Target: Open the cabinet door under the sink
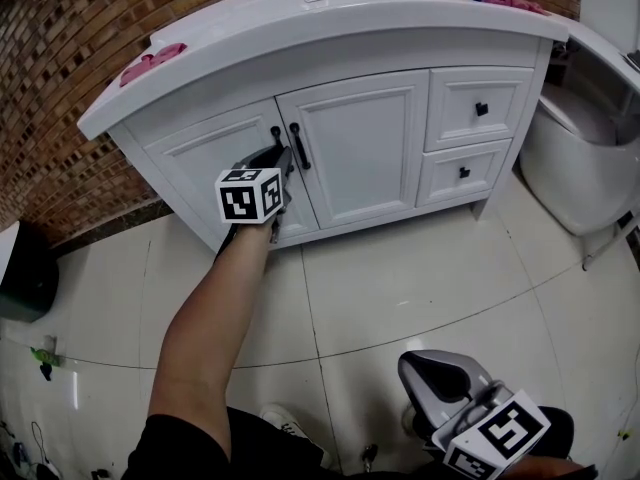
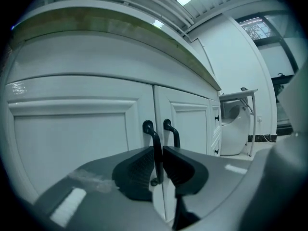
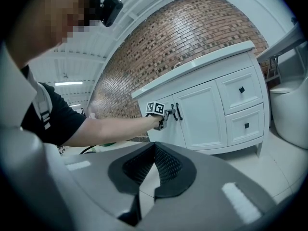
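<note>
**Task item.** The white cabinet (image 1: 340, 138) stands under the counter (image 1: 400, 23) against a brick wall (image 1: 60, 58). It has two doors at left and centre and two drawers (image 1: 480, 108) at right. The left door (image 1: 205, 158) and the right door (image 1: 365, 143) both sit flush and closed. Each carries a black bar handle at the centre seam, and the two handles are close together.

**Left gripper** (image 2: 158, 160). It is held nearly level at the seam. Its jaws are closed partway onto the left door's handle (image 2: 152, 134), with a ribbed pad pressing each side of the bar. The right door's handle (image 2: 171, 131) stands free just beside it.

**Right gripper** (image 3: 154, 148). It is held low near the person's body, well apart from the cabinet. Its pad tips are together with nothing between them.

**Markings.** The cube (image 1: 250, 196) on the left gripper carries black-and-white square code patterns. No lettering on it can be read.

**Surroundings.** A pink cloth (image 1: 150, 63) lies on the left end of the counter and another (image 1: 515, 0) lies on the right end. A toilet (image 1: 585, 158) stands right of the cabinet on the white tiled floor (image 1: 400, 268).
</note>
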`<state>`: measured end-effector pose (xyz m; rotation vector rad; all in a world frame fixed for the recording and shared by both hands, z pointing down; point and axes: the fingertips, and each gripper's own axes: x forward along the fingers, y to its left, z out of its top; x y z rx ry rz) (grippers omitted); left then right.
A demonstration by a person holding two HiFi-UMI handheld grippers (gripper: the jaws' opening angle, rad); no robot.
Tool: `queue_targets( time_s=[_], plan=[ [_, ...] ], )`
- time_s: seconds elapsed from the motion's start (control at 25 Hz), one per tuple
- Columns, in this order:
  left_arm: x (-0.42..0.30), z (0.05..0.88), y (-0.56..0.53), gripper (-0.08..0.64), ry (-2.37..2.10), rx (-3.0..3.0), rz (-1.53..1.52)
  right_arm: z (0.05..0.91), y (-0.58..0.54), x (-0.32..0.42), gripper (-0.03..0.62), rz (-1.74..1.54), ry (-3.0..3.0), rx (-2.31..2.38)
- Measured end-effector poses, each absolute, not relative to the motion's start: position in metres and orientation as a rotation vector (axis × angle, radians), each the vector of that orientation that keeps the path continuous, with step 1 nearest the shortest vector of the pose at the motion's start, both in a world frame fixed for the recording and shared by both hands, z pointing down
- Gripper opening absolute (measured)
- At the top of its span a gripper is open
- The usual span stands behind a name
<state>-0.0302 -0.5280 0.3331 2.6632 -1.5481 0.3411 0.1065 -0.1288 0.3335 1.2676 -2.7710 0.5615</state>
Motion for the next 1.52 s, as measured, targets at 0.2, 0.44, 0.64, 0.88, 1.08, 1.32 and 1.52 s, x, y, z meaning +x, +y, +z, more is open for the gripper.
queue_targets(
  time_s=[0.2,0.44,0.64,0.88,1.08,1.32,1.52],
  plan=[
    [-0.030,0.333,-0.527,0.049,-1.510,2.654,0.307,0.332,-0.129,0.103,0.008,0.573,-2.777,1.254],
    [-0.032,0.334,-0.515,0.040,-1.490,2.632,0.239,0.328,-0.125,0.094,0.008,0.565,-2.795,1.220],
    [-0.032,0.334,-0.500,0.038,-1.472,2.637,0.234,0.325,-0.122,0.091,0.008,0.546,-2.800,1.210],
    [-0.035,0.335,-0.471,0.038,-1.461,2.664,0.220,0.313,-0.115,0.076,0.008,0.505,-2.841,1.163],
    [-0.041,0.336,-0.447,0.038,-1.435,2.680,0.208,0.313,-0.109,0.067,0.008,0.504,-2.828,1.153],
    [-0.051,0.337,-0.417,0.040,-1.400,2.700,0.204,0.314,-0.104,0.059,0.008,0.477,-2.823,1.139],
    [-0.061,0.337,-0.393,0.040,-1.374,2.718,0.209,0.306,-0.104,0.054,0.008,0.433,-2.829,1.144]
  ],
)
